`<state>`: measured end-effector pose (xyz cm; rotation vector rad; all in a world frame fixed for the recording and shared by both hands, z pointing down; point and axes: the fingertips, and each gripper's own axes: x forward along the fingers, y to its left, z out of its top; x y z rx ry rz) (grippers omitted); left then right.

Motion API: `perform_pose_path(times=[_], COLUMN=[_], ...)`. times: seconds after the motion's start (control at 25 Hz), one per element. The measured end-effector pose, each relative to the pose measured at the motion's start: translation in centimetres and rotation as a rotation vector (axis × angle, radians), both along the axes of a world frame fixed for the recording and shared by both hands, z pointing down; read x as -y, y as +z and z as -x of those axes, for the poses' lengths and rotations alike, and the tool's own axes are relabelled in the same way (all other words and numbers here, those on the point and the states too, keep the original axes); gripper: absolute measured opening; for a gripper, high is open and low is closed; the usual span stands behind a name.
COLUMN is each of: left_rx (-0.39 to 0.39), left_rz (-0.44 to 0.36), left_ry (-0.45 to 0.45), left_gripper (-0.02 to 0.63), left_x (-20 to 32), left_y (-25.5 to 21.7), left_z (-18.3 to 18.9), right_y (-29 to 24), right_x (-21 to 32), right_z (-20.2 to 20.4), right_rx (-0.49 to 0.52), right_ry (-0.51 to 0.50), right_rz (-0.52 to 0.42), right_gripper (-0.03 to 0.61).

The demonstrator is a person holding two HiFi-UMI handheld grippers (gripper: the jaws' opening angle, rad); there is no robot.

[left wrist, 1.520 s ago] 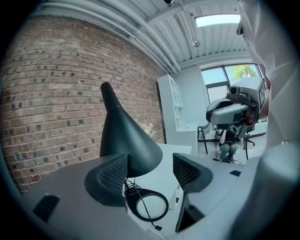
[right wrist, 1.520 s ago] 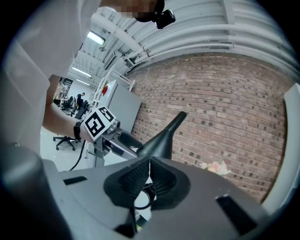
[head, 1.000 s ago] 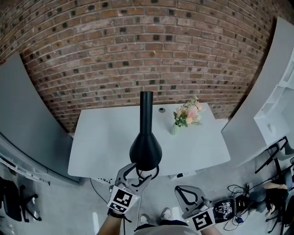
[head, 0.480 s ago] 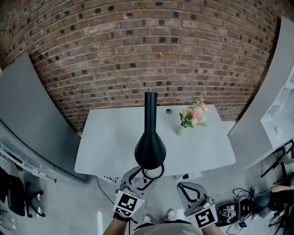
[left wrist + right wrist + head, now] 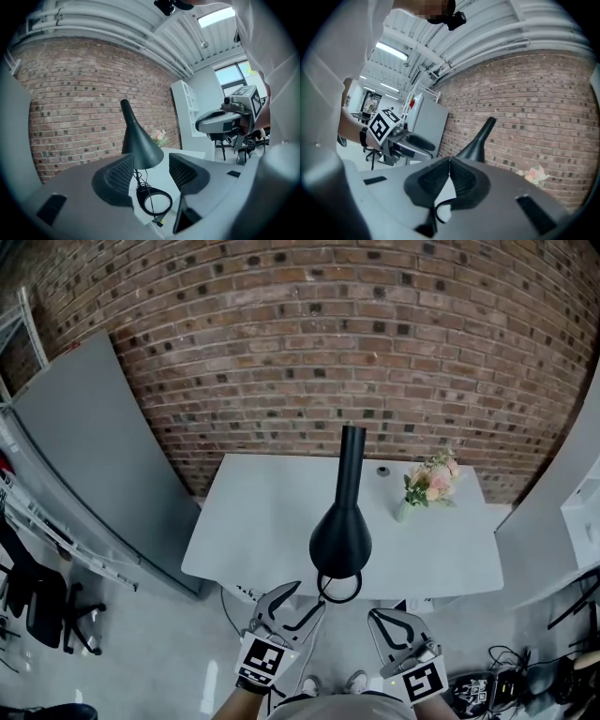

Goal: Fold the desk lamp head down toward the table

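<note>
The table (image 5: 253, 521) lies ahead of both your grippers, with the lamp (image 5: 340, 538) upright at its near edge, head not yet folded down. Your left gripper (image 5: 305, 599), which flanked the lamp's ring foot (image 5: 339, 588) a second ago, now sits back and left of it. Its jaws are apart and closing on nothing, while your right gripper (image 5: 378, 618) stays closed and empty, right of the foot.
</note>
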<state>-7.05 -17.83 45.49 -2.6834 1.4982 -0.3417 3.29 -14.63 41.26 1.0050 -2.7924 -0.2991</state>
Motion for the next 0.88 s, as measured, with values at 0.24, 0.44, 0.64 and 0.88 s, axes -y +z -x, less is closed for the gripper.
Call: perform_pose_path(times=[0.24, 0.44, 0.64, 0.88], left_rx=[-0.007, -0.068, -0.101, -0.123], left_rz=[-0.007, -0.020, -0.045, -0.068], left_ry=[-0.046, -0.080, -0.108, -0.132], left_gripper=[0.211, 0.139, 0.066, 0.034], left_x=[-1.3, -2.2, -2.9, -3.4], left_y=[-0.5, -1.1, -1.7, -2.5], left_z=[1.2, 1.8, 2.5, 2.8], right_y=[0.0, 0.3, 0.2, -0.4], right_x=[-0.5, -0.8, -0.8, -0.7], right_z=[1.0, 1.0, 1.0, 1.1], right_rx=[0.024, 0.030, 0.028, 0.031], right_ry=[-0.031, -0.040, -0.045, -0.057], right_rz=[0.021, 0.042, 0.046, 0.031], right_gripper=[0.018, 0.018, 0.018, 0.018])
